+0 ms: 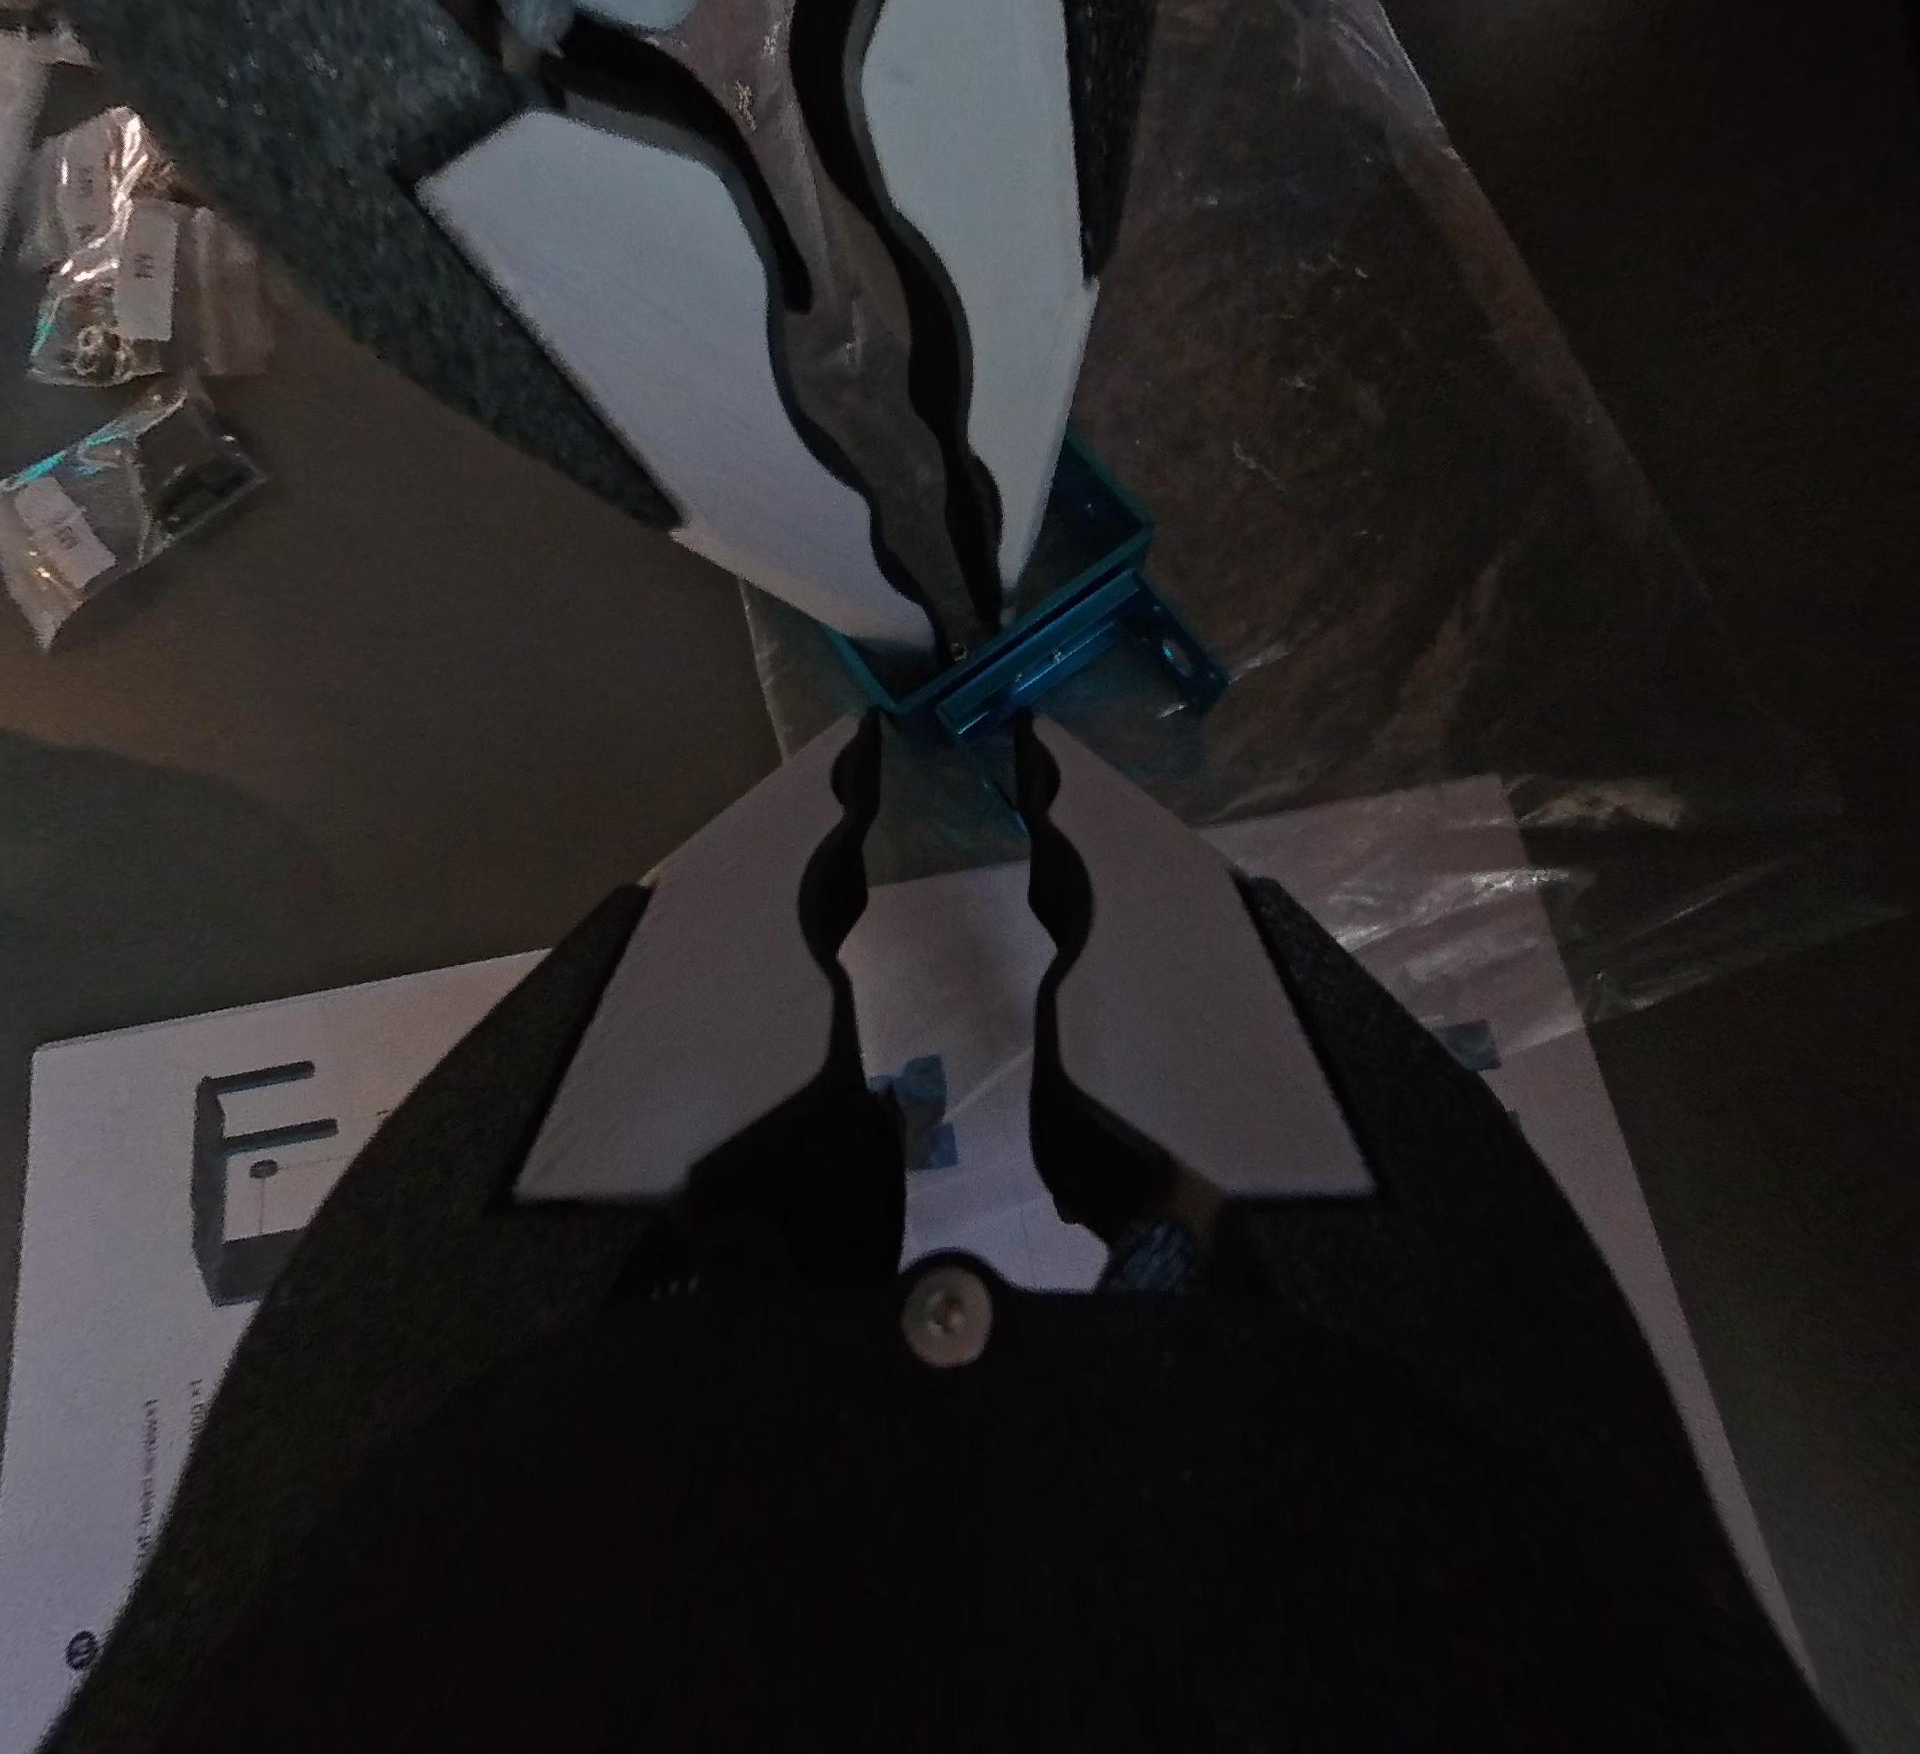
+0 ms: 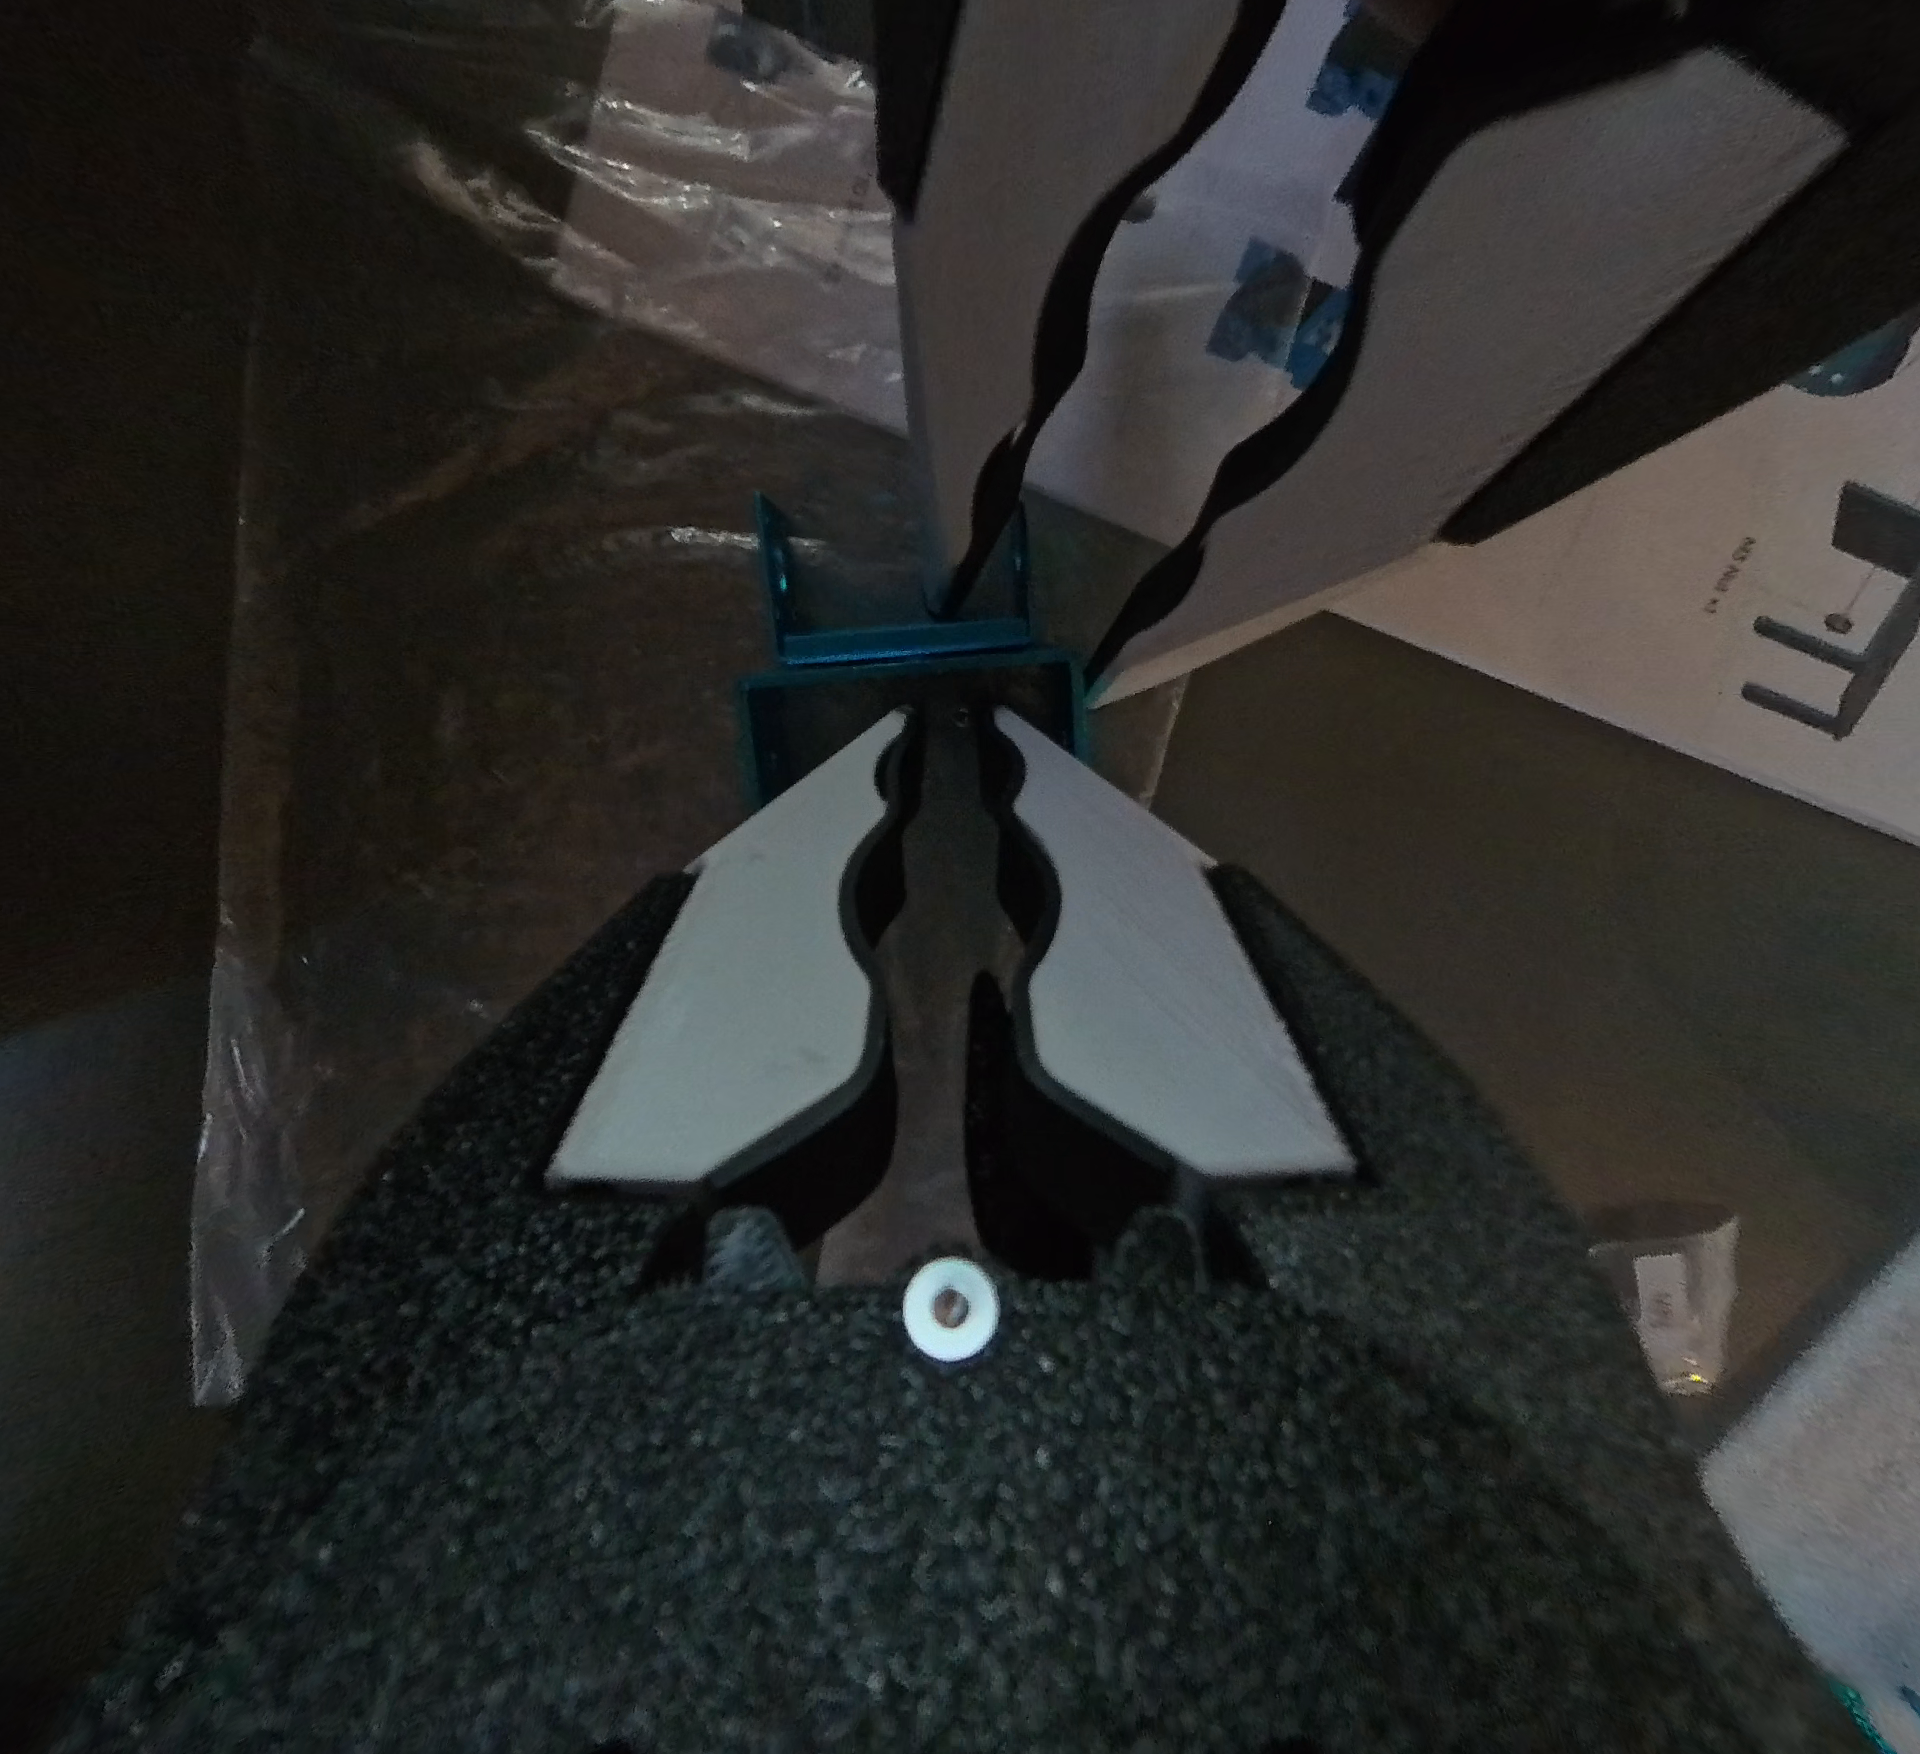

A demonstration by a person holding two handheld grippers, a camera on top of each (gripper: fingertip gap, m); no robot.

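Note:
Two blue metal brackets sit together on a clear plastic bag: a U-shaped one (image 1: 1101, 541) (image 2: 764, 748) and a flanged one with holes (image 1: 1039, 670) (image 2: 894, 644). My left gripper (image 1: 951, 733) comes in from the sheet side, its fingers closed on the flanged bracket's edge; in the right wrist view (image 2: 1013, 639) it reaches down from the top. My right gripper (image 2: 954, 717) faces it, tips inside the U-shaped bracket, jaws nearly closed on a small dark screw (image 2: 961, 715). It also shows in the left wrist view (image 1: 968, 618).
The clear plastic bag (image 1: 1351, 457) (image 2: 416, 561) lies crumpled on a dark table. A white instruction sheet (image 1: 125, 1289) (image 2: 1662, 644) lies beside it. Several small bags of hardware (image 1: 104, 270) lie at the far left. A white block (image 2: 1829, 1455) sits at the lower right. Only a small space, under 4 cm, lies between the two pairs of fingers.

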